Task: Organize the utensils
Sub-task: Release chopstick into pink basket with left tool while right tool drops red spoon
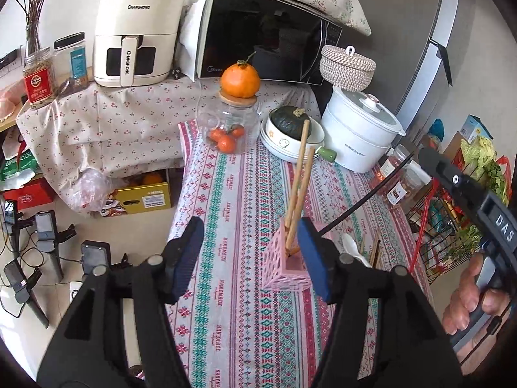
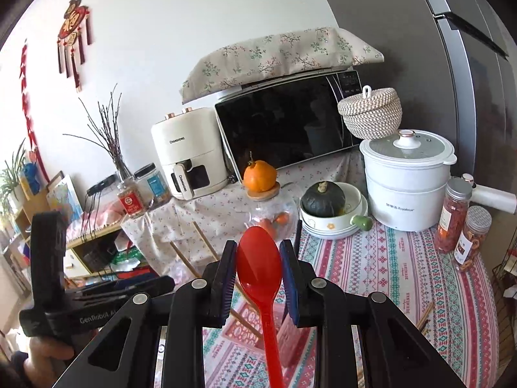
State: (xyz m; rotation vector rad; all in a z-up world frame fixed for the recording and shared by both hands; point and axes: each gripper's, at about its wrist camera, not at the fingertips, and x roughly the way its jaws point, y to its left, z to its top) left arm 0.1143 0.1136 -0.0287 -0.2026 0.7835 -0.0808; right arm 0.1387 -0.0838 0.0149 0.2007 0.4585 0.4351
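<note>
A pink lattice utensil holder (image 1: 284, 268) stands on the patterned tablecloth, with two wooden chopsticks (image 1: 302, 174) leaning in it. My left gripper (image 1: 250, 252) is open, its right pad beside the holder. A white spoon (image 1: 353, 247) and more chopsticks (image 1: 374, 249) lie to the right. My right gripper (image 2: 258, 271) is shut on a red plastic spoon (image 2: 260, 265), bowl up, above the pink holder (image 2: 248, 323). Loose chopsticks (image 2: 425, 318) lie at the right on the table.
At the table's far end stand a glass jar topped by an orange (image 1: 240, 79), a bowl with a dark squash (image 1: 290, 123) and a white cooker (image 1: 362, 129). Microwave (image 1: 265, 32) and air fryer (image 1: 135, 32) sit behind. A wire basket (image 1: 446, 226) stands right.
</note>
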